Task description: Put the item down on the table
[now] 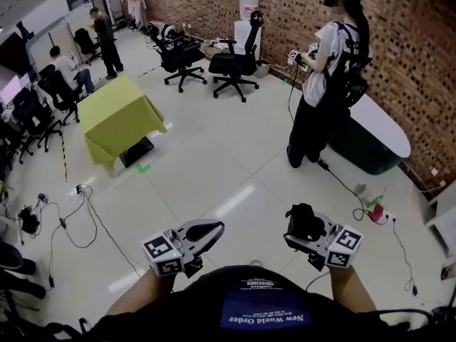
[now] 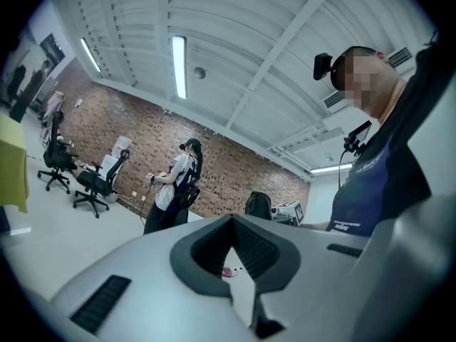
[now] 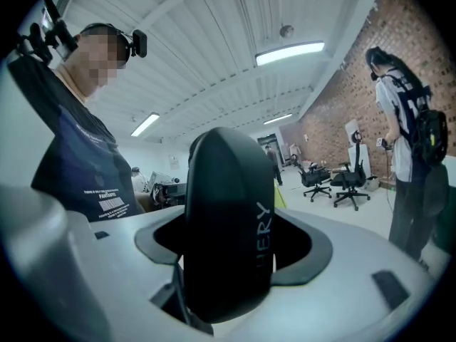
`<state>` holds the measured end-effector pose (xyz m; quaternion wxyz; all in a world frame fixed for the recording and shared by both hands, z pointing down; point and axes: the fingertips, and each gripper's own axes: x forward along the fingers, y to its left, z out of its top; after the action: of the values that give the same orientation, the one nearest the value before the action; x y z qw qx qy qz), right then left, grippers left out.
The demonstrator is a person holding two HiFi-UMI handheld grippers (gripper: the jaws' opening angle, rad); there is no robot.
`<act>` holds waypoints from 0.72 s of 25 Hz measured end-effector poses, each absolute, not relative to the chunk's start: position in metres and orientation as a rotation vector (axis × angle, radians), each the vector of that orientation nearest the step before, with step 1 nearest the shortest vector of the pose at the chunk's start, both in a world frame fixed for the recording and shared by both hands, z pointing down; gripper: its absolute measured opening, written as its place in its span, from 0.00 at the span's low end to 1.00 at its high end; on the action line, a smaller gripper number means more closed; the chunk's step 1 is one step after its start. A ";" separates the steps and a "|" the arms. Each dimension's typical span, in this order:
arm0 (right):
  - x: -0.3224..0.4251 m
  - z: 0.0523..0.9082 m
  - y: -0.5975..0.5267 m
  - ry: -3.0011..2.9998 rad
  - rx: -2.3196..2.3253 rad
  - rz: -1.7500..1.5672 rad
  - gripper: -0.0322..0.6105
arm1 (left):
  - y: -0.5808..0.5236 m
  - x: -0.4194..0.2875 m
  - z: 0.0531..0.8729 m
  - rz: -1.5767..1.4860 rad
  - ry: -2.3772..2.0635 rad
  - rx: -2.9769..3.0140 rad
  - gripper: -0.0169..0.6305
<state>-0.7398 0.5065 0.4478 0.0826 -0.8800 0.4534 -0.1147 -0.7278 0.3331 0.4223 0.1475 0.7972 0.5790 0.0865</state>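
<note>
Black item (image 3: 228,219) clamped upright between right gripper (image 1: 306,231) jaws (lettering on its side). Left gripper (image 1: 208,229) jaws together, nothing between. Green-draped tabletop (image 1: 114,112) well ahead of jaws. Item not yet set down; approach, lowering and release all remain.

Bright strip lights (image 2: 178,66) overhead; floor (image 1: 234,200) glare; fisheye-dark edges.
</note>
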 end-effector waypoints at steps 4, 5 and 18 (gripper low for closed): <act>-0.677 0.442 0.532 1.473 -2.601 -0.349 0.55 | 0.364 -0.679 0.415 0.219 1.588 2.335 0.02; -0.662 0.437 0.538 1.501 -2.600 -0.344 0.55 | 0.371 -0.667 0.412 0.211 1.568 2.341 0.02; -0.501 0.430 0.567 1.594 -2.579 -0.347 0.55 | 0.397 -0.519 0.410 0.198 1.455 2.382 0.02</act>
<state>-0.5009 0.5667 0.4299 0.0451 -0.8442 0.5219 -0.1135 -0.5186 0.3974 0.4102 0.1705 0.8388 0.5124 0.0698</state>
